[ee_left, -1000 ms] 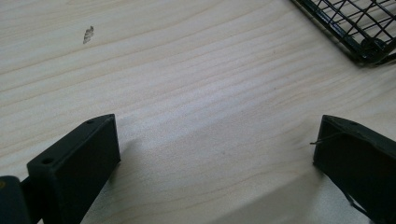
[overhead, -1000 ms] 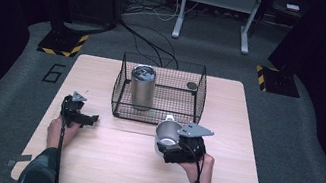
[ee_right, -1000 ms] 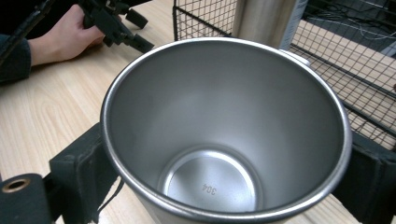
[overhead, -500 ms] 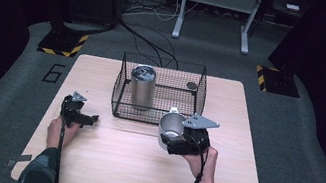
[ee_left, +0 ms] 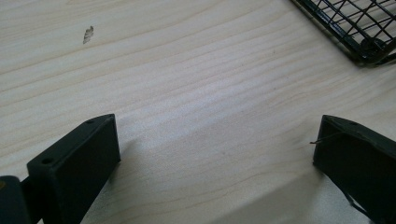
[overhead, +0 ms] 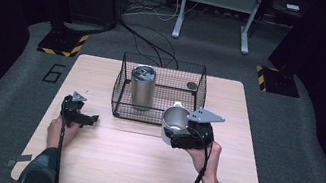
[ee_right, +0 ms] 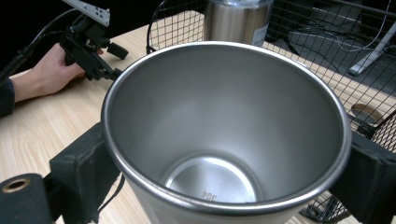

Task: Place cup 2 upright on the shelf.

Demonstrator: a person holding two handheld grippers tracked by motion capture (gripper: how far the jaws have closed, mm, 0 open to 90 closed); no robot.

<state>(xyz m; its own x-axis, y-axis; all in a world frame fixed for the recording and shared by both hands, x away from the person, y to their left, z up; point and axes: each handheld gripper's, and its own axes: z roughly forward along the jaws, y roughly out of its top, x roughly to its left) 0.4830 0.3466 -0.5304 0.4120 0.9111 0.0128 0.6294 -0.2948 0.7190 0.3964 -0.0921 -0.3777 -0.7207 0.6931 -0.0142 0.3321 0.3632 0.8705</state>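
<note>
From above, the right gripper [overhead: 178, 136] held a steel cup [overhead: 175, 119] just before the wire basket [overhead: 160, 91]. The left gripper [ee_left: 217, 154] view showed jaws wide apart over bare table [ee_left: 187, 93]. The right gripper's view had both jaws clamping the cup's sides.

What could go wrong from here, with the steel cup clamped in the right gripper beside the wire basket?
1. The right gripper holds the open steel cup by its smooth walls, so it may slip or tilt.
2. The cup sits close to the wire basket; it could catch the rim.
3. A lidded tumbler already stands in the basket and might be knocked over.
</note>
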